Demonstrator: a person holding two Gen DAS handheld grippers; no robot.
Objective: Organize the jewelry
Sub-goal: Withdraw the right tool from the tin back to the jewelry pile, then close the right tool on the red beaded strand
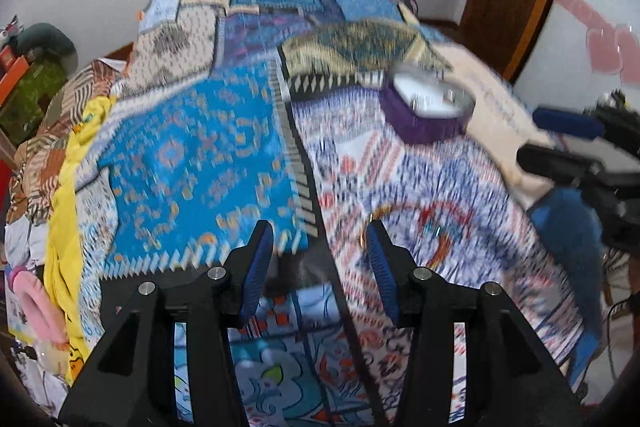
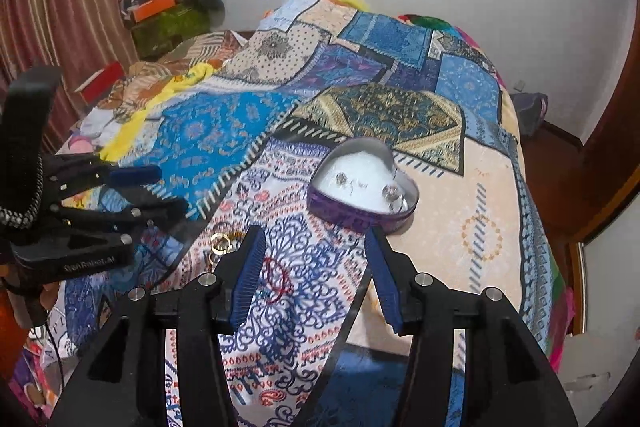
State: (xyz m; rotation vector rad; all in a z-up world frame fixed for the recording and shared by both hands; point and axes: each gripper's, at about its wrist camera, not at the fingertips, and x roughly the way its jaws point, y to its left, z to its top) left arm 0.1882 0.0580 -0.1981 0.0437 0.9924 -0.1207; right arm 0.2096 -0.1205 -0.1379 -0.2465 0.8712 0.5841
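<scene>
A purple heart-shaped jewelry box (image 2: 362, 187) with a white lining lies open on the patterned bedspread; two sparkly earrings (image 2: 390, 191) sit inside it. It also shows, blurred, in the left wrist view (image 1: 426, 107). A gold ring (image 2: 221, 242) lies on the spread near the left finger of my right gripper (image 2: 314, 243), which is open and empty just before the box. A thin red band (image 2: 280, 281) lies between its fingers. My left gripper (image 1: 320, 239) is open and empty above the spread, with a gold ring (image 1: 372, 223) by its right finger.
The patchwork bedspread (image 2: 224, 131) covers the whole bed. Clutter and boxes (image 2: 160, 7) stand at the far left by a striped curtain. A wooden door frame (image 2: 608, 155) is on the right. A yellow cloth (image 1: 64, 187) lies along the bed's left edge.
</scene>
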